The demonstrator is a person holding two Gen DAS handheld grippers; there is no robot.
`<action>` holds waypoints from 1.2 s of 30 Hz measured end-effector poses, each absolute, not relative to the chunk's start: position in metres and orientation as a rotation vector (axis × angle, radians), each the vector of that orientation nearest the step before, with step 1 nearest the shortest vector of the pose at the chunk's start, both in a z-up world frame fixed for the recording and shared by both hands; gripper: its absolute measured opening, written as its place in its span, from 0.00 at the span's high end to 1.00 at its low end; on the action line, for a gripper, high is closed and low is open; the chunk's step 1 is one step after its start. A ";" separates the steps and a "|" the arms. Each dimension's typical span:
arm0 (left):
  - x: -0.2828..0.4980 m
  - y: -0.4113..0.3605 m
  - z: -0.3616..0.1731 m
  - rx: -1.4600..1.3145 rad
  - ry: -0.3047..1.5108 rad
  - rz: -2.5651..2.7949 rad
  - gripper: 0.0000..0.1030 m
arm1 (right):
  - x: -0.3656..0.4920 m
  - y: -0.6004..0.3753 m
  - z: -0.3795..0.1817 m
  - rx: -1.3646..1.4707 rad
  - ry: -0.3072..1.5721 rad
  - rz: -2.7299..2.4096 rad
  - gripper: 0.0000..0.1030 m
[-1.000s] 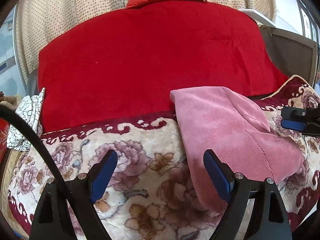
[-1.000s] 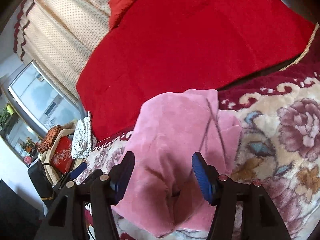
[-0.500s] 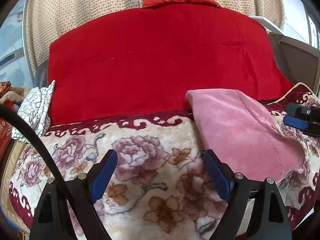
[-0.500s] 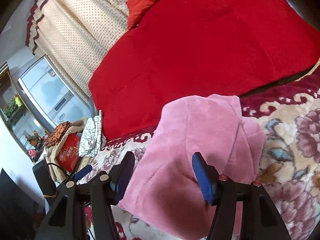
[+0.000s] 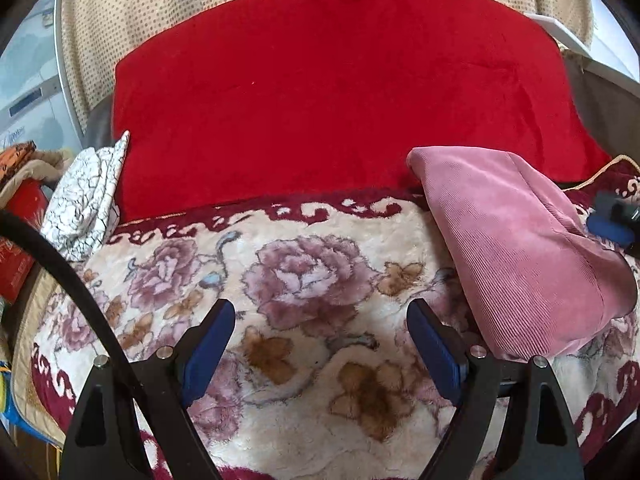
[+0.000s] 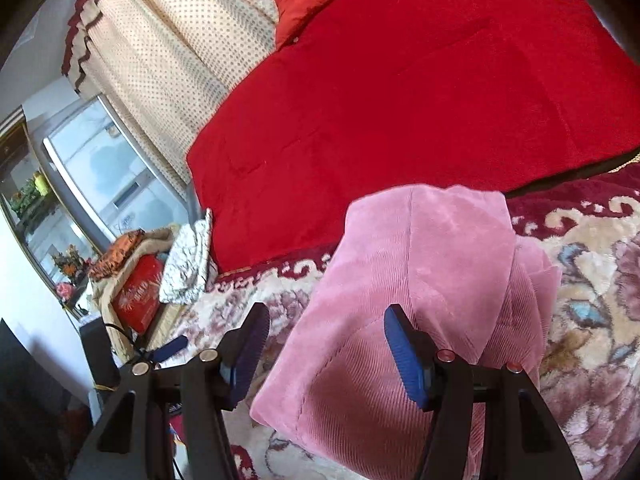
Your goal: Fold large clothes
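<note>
— Pink corduroy, folded: where does the garment (image 6: 420, 280) lie?
— On the floral blanket (image 5: 304, 280), directly ahead of the right gripper (image 6: 324, 356), long axis running away from it; right of the left gripper (image 5: 320, 348).
— Jaws?
— Both apart, holding nothing.
— Count?
— One garment, two grippers; the right is nearer.

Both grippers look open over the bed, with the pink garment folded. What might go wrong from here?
1. The folded pink corduroy garment lies under the open right gripper; a low pass may snag and undo the fold.
2. The garment bundle looks puffy, so it may spring open.
3. The plush floral blanket may catch the left gripper.
</note>
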State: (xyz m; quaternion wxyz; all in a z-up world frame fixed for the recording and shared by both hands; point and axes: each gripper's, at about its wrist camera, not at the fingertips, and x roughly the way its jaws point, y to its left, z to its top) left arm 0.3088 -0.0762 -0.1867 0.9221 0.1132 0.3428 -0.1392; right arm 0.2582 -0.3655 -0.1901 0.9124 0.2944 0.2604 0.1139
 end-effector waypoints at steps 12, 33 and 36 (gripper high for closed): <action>0.308 -0.058 -0.192 0.216 0.746 -0.276 0.15 | 0.282 -0.354 -0.214 0.529 0.717 0.181 0.38; 0.325 -0.082 -0.190 0.003 0.756 -0.428 0.14 | 0.250 -0.436 -0.202 0.714 0.548 0.060 0.23; 0.323 -0.096 -0.192 0.038 0.745 -0.418 0.14 | 0.242 -0.431 -0.190 0.586 0.520 -0.034 0.23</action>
